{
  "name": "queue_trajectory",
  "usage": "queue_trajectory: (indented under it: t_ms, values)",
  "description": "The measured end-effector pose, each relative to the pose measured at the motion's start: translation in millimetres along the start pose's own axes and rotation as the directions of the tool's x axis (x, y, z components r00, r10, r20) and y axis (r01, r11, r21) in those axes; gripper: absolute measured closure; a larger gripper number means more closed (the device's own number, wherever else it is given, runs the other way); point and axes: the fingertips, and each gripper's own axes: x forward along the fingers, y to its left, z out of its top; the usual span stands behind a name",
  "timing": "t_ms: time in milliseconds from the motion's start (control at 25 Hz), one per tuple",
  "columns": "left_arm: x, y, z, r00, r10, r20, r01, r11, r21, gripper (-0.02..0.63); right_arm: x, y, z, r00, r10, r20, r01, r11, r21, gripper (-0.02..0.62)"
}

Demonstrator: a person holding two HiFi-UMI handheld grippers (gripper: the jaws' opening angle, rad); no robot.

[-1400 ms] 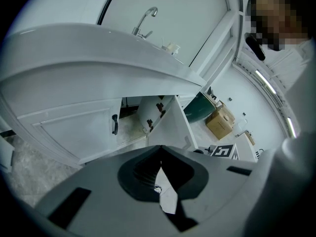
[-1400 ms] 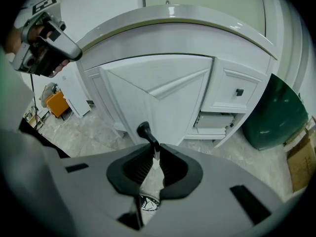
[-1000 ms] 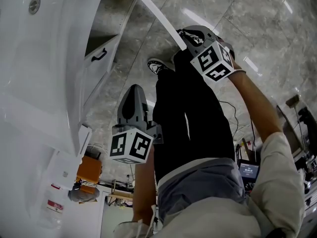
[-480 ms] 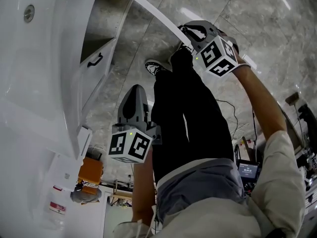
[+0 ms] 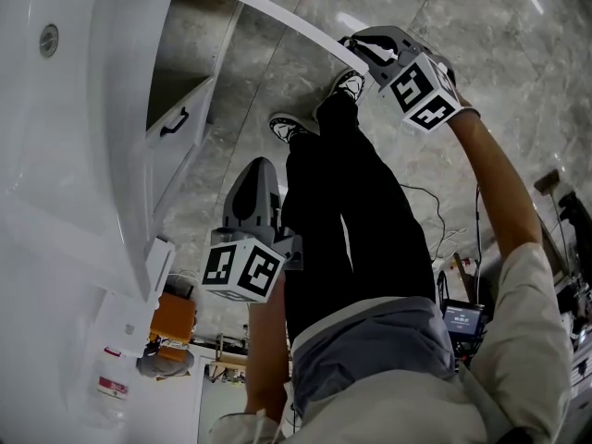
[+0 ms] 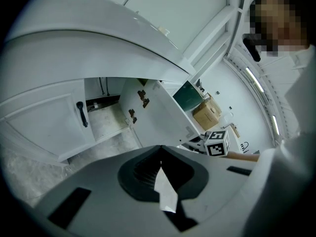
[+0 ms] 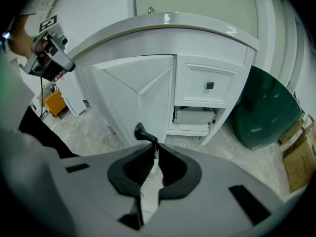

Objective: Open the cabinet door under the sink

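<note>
Two matte grey jaws of our right gripper (image 7: pixel 156 150) are pressed together on the handle (image 7: pixel 141 131) of the cabinet door (image 7: pixel 129 90). The handle is a slim black curved bar, and its hooked end shows just above the dark ribbed pads. The door is a smooth white framed panel that stands open from the vanity. In the head view we see it only as a thin white edge running from the top of the frame to the gripper at upper right.

Right of the door in the right gripper view is a white drawer front (image 7: pixel 217 85) with a small square black knob, and below it an open shelf (image 7: pixel 192 116). At the far right a glossy dark green bin (image 7: pixel 266 107) stands on the floor. A brown cardboard box (image 7: pixel 298 164) lies at the lower right edge. The rounded white sink top (image 7: pixel 173 21) curves above all of this.

Our left gripper (image 6: pixel 160 151) is closed on nothing, its jaws meeting at the tips. It hangs apart from the cabinet, low in the head view beside our black trousers (image 5: pixel 351 220). At the middle left of its own view the second door (image 6: pixel 44 120) is shut, flat and white, with a black bar pull (image 6: pixel 80 113). Between the two doors the cupboard gapes, dark at the back. The floor (image 5: pixel 444 26) is grey marbled stone tile, glossy under the lights, and one sneaker (image 5: pixel 289 123) rests on it near the open door.
</note>
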Motion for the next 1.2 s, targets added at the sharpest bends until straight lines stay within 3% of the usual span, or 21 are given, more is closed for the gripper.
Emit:
queue_trajectory:
  t_ms: [280,640,1200]
  values:
    - [16,-13,6,1.000,-0.013,-0.021,0.013,1.000,0.001,0.607,-8,-43,-8,1.000,-0.010,0.019,0.009,0.996,0.091,0.565]
    - [27,-32,25,1.000,-0.016,-0.009,0.017,0.999,0.038,0.607,-11,-53,-5,0.999,0.026,0.028,-0.028,0.997,0.077,0.565]
    - [-4,-52,54,0.995,-0.053,0.081,0.049,0.997,0.051,0.606,-67,-50,4,0.994,-0.063,0.086,0.034,0.951,0.307,0.583]
